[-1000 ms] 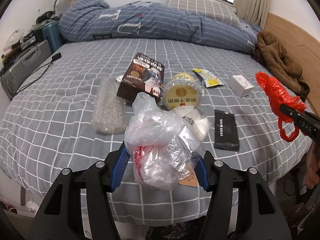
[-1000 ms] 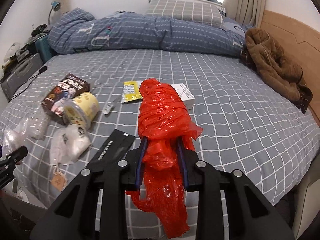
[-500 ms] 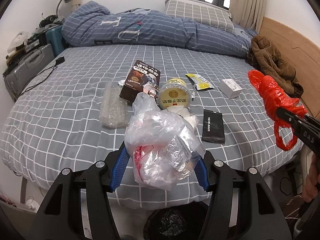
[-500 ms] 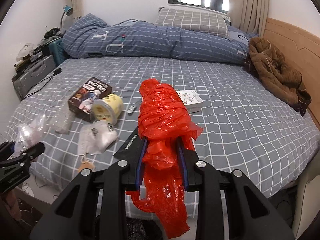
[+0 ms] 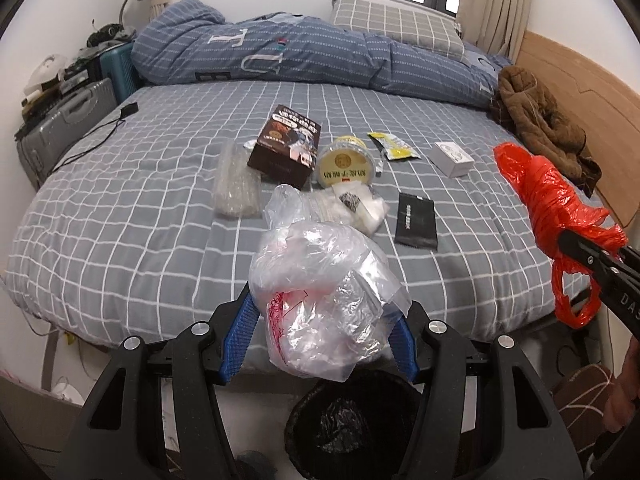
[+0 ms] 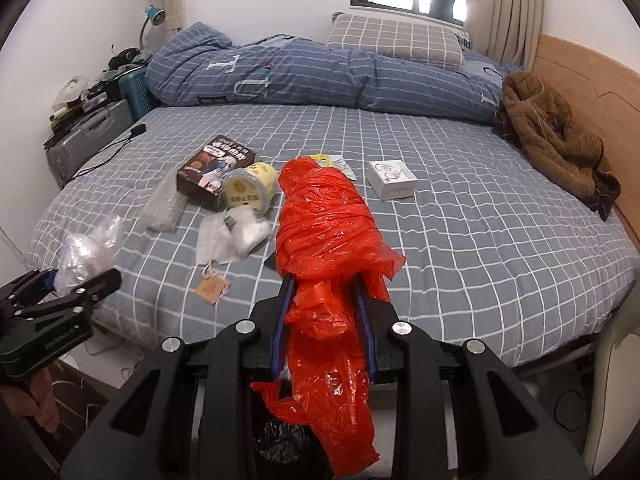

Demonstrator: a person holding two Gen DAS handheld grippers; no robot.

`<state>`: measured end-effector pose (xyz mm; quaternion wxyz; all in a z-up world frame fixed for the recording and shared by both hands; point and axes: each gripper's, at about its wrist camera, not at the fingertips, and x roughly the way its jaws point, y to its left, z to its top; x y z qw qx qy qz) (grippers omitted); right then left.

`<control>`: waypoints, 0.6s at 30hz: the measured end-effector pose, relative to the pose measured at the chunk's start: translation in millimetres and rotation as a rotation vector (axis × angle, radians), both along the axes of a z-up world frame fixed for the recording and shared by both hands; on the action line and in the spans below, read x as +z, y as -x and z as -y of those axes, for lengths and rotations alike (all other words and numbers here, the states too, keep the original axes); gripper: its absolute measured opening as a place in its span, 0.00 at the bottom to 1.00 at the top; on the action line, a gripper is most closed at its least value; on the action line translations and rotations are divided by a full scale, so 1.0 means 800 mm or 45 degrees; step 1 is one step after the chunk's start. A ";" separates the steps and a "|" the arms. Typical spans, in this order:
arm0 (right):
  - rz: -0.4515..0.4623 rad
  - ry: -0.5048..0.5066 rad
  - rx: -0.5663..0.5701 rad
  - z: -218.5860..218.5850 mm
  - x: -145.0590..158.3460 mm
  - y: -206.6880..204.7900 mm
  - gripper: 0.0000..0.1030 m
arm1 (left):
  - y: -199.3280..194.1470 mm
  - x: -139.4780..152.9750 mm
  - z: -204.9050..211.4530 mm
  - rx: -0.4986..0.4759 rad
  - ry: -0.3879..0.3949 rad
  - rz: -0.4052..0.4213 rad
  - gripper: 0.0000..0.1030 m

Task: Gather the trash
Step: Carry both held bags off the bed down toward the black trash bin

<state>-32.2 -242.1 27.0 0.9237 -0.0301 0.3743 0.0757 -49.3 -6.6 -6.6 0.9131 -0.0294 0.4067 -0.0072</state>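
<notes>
So far, clear plastic bag (image 5: 320,300) pinched in left gripper (image 5: 322,330), red bag (image 6: 324,248) in right gripper (image 6: 326,308) — both held above bin (image 5: 344,424); box (image 5: 286,144), tub (image 5: 346,164) and wrappers left on bed (image 5: 120,220)

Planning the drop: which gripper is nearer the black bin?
Left. The left gripper with its clear bag hangs just above the bin; the right gripper holds the red bag off to the side.

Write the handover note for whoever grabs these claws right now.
Left claw: shut on the clear plastic bag, above the black-lined bin.
Right claw: shut on the red plastic bag.
Done: both bags lifted off the bed.
Left: drop both in the bin, then collect the bubble wrap, brown box, yellow tub, yellow wrapper, white box and black packet.
</notes>
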 end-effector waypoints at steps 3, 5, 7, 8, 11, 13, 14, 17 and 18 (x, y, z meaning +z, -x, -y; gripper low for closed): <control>-0.007 -0.001 0.007 -0.002 -0.001 0.016 0.27 | 0.009 -0.003 0.002 0.003 0.002 -0.008 0.55; -0.014 -0.006 0.008 -0.004 -0.002 0.023 0.27 | 0.015 -0.005 0.003 0.004 0.008 -0.013 0.55; -0.023 -0.007 0.011 -0.004 -0.004 0.028 0.27 | 0.020 -0.006 0.003 0.008 0.010 -0.021 0.55; -0.029 -0.006 0.015 -0.005 -0.005 0.032 0.27 | 0.023 -0.007 0.003 0.009 0.014 -0.025 0.55; -0.040 0.005 0.028 -0.009 -0.008 0.041 0.27 | 0.033 -0.009 0.008 0.001 0.004 -0.028 0.55; -0.048 0.003 0.032 -0.011 -0.010 0.047 0.27 | 0.042 -0.010 0.011 -0.004 0.003 -0.033 0.55; -0.053 0.005 0.036 -0.012 -0.012 0.050 0.27 | 0.045 -0.011 0.013 -0.003 0.002 -0.037 0.56; -0.070 0.011 0.048 -0.016 -0.017 0.061 0.27 | 0.056 -0.015 0.017 -0.009 -0.001 -0.050 0.56; -0.073 0.013 0.052 -0.019 -0.019 0.064 0.27 | 0.058 -0.016 0.017 -0.015 -0.003 -0.053 0.56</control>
